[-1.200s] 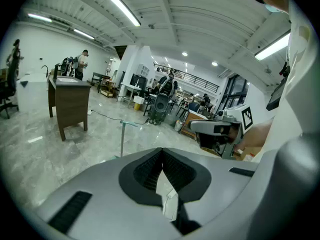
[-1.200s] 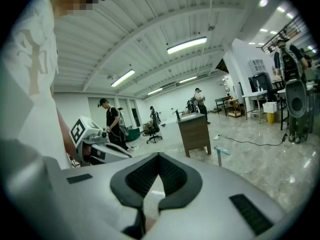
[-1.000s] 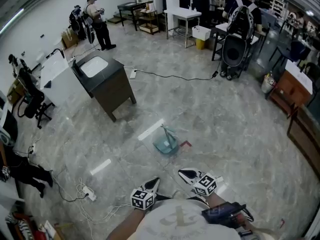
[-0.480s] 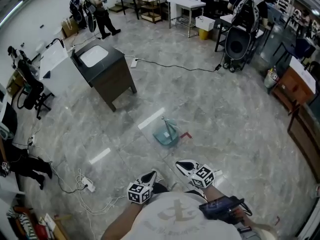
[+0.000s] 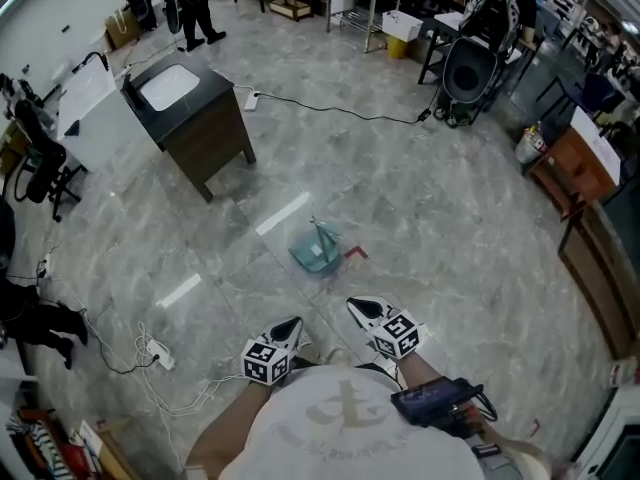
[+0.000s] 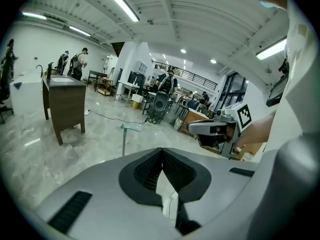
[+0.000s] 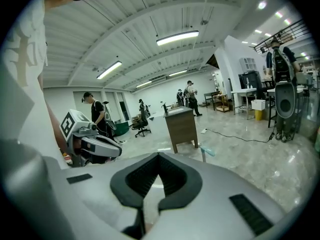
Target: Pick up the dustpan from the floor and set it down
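The teal dustpan (image 5: 316, 248) lies on the marble floor ahead of me, its thin handle standing upright (image 6: 123, 140); the handle also shows in the right gripper view (image 7: 204, 154). A small red piece (image 5: 358, 254) lies just right of it. My left gripper (image 5: 291, 324) and right gripper (image 5: 357, 306) hover side by side in front of my body, short of the dustpan and not touching it. Both are shut with nothing between the jaws. Each gripper view shows the other one: the right gripper (image 6: 220, 130), the left gripper (image 7: 95, 145).
A dark cabinet with a white sink (image 5: 190, 118) stands at the far left, a white strip (image 5: 283, 214) on the floor beside the dustpan. Cables and a power strip (image 5: 155, 353) lie at the near left. Wooden furniture (image 5: 572, 163) lines the right. People (image 5: 190, 3) stand at the back.
The whole scene has slid up and left in the head view as I moved. Both grippers kept shut and side by side. The dustpan has not moved on the floor.
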Demonstrator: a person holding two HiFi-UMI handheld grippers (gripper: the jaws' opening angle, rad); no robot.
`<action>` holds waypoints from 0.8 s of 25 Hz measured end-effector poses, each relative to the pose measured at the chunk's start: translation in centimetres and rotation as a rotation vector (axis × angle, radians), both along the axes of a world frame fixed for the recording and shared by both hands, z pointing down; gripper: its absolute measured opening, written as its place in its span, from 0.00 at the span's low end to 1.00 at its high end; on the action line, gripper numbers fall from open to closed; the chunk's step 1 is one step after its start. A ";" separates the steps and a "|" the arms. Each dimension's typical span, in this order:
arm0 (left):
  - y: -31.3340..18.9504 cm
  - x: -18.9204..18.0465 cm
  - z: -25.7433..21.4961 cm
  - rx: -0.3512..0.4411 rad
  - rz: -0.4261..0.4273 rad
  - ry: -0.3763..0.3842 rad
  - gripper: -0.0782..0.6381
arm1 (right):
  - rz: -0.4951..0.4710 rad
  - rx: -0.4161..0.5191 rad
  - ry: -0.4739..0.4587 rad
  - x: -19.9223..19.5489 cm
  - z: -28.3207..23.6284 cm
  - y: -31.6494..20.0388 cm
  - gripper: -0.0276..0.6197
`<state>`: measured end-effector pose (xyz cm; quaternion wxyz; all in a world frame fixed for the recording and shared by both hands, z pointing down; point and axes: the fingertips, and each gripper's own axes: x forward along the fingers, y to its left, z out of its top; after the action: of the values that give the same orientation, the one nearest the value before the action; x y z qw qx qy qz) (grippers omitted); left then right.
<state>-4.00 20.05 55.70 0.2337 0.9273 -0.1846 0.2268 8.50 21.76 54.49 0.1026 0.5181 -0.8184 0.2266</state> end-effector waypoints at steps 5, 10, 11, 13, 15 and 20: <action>-2.0 0.5 -0.3 0.002 0.007 0.007 0.12 | 0.007 0.038 -0.037 0.4 -1.0 -2.0 0.07; -4.8 -0.1 0.2 -0.010 -0.020 0.011 0.13 | -0.030 0.088 -0.030 -0.6 -2.1 -4.7 0.07; -5.3 -0.2 0.2 -0.012 -0.022 0.012 0.13 | -0.042 0.085 -0.031 -0.9 -2.2 -5.2 0.07; -6.2 -0.3 0.2 -0.015 -0.025 0.017 0.13 | -0.060 0.065 -0.030 -1.2 -2.1 -6.1 0.07; -7.4 -0.3 0.2 -0.014 -0.028 0.025 0.13 | -0.065 0.054 0.000 -1.2 -2.0 -7.1 0.07; -10.5 0.1 -0.7 0.001 -0.020 0.049 0.13 | -0.047 0.031 0.066 -0.4 -1.6 -9.6 0.07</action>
<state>-3.91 9.53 55.01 0.2399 0.9309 -0.1880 0.2014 8.11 12.14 52.86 0.1269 0.5073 -0.8300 0.1940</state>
